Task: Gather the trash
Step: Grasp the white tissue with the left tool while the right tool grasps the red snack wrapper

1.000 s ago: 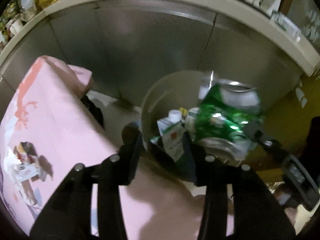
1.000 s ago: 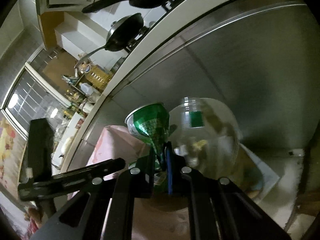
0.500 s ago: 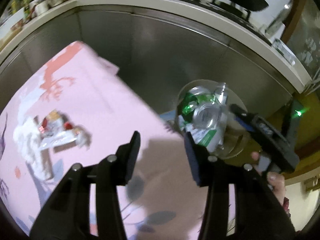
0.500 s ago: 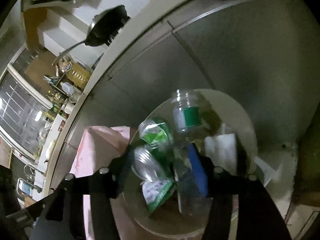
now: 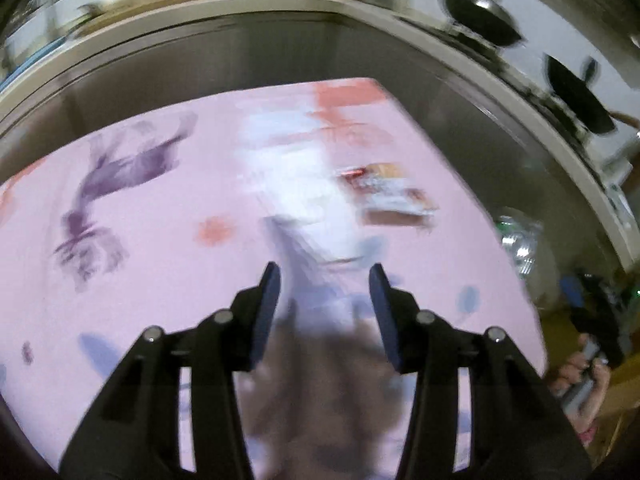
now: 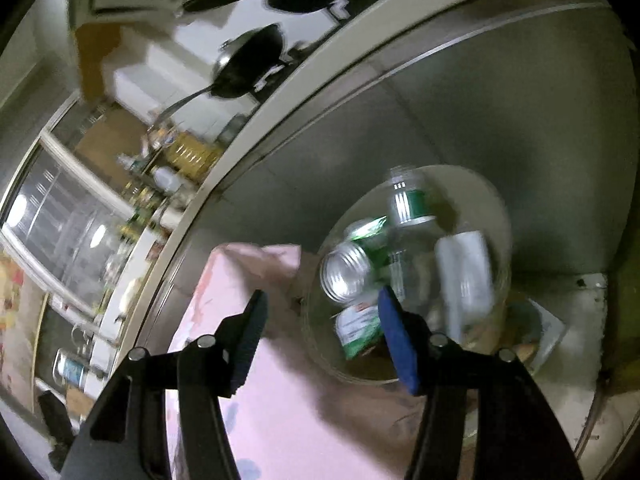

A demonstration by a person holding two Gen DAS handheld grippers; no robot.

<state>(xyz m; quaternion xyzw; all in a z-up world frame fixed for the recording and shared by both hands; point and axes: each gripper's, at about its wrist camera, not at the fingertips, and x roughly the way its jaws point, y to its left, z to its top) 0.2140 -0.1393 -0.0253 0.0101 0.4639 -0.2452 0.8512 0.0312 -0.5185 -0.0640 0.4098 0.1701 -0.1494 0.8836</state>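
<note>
Beyond the pink tablecloth's (image 6: 256,408) far corner: clear bin (image 6: 500,216) holding green can (image 6: 356,264), plastic bottle (image 6: 408,208) and white carton (image 6: 464,272); right gripper (image 6: 320,322) open, empty, poised before its rim. Near the cloth's far edge: blurred wrappers and tissue (image 5: 352,196); left gripper (image 5: 324,280) open, empty, above them.

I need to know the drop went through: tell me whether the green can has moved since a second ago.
Yes. The green can has left the right tongs, now open and empty, and lies down inside the clear bin beside the plastic bottle.
</note>
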